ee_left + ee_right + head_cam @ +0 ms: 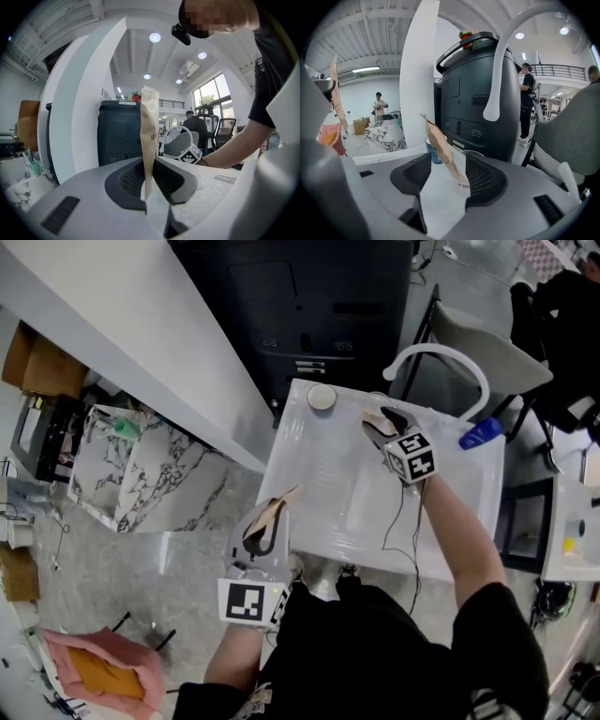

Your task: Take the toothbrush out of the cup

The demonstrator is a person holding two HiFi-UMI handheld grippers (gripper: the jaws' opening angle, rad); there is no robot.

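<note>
A round cup [322, 397] stands at the far left corner of the white sink top [328, 493]; in the right gripper view it is a blue cup [433, 152] just beyond the jaws. My left gripper [272, 512] hangs at the sink's near left edge, shut on an upright tan paper packet [150, 131]. My right gripper [382, 421] hovers to the right of the cup with a second tan packet [440, 147] tilted between its jaws. That packet's lower end lies against the right-hand pad, with a gap to the other pad. No bare toothbrush shows.
A white arched faucet [441, 357] rises behind the right gripper. A blue bottle [483, 434] lies at the sink's right edge. A black cabinet [309, 315] stands behind the sink, a marble-patterned table [141, 465] to the left. People stand in the background.
</note>
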